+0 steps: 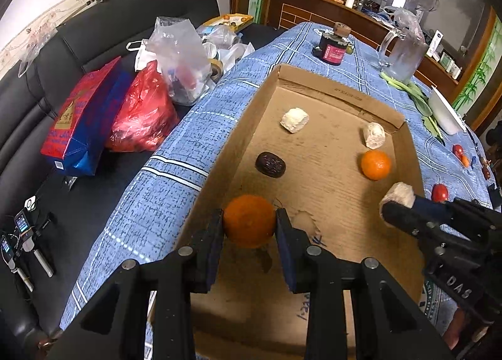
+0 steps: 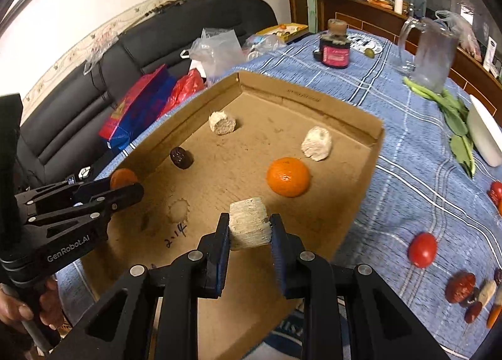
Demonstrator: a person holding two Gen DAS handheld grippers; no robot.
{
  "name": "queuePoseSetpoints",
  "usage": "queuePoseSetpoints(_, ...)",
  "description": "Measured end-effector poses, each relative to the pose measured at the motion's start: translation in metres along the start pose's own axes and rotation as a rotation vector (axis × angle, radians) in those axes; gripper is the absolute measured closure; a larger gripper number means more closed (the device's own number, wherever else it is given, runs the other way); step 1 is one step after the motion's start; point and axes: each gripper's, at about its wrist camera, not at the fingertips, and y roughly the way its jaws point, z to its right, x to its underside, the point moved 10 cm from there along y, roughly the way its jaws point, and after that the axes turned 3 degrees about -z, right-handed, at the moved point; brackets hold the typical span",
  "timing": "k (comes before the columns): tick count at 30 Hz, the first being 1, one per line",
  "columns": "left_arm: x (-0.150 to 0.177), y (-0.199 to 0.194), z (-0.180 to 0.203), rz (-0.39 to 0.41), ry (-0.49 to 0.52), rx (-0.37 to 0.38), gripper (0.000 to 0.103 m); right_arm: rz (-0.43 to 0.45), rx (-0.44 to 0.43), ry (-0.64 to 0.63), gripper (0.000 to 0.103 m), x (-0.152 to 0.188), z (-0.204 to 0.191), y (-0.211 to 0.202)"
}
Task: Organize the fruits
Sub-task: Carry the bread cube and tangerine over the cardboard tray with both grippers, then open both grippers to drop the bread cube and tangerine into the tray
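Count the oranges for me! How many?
2. One orange is held between the left gripper's jaws over the cardboard box's near left side. The other orange sits inside near the right wall.

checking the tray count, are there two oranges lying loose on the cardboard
No: only one orange lies loose in the tray; the other orange is clamped in the left gripper.

1. My left gripper (image 1: 249, 225) is black, holding an orange tangerine (image 1: 249, 221)
2. My right gripper (image 2: 249, 228) holds an off-white chunk (image 2: 249, 223)
3. Brown cardboard tray (image 1: 332, 93)
4. Blue checked tablecloth (image 1: 188, 140)
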Motion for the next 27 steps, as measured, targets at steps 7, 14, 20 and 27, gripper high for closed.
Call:
queuePoseSetpoints(7, -0.002, 0.013, -0.002, -0.024, -0.008, 0.006, 0.072, -0.037, 0.001, -0.003, 0.076, 0.001, 0.0, 0.02)
queuePoseSetpoints(14, -0.001, 0.021, -0.003, -0.047, -0.014, 0.007, 0.071, -0.044, -0.001, -0.007, 0.076, -0.001, 0.0, 0.026)
queuePoseSetpoints(20, 0.001, 0.024, -0.002, -0.058, -0.007, -0.001, 0.071, -0.059, -0.006, 0.01, 0.07, 0.0, 0.004, 0.029)
queuePoseSetpoints(27, 0.002, 0.021, 0.001, -0.055, 0.001, -0.012, 0.061, -0.061, -0.003, 0.012, 0.07, 0.002, 0.006, 0.027)
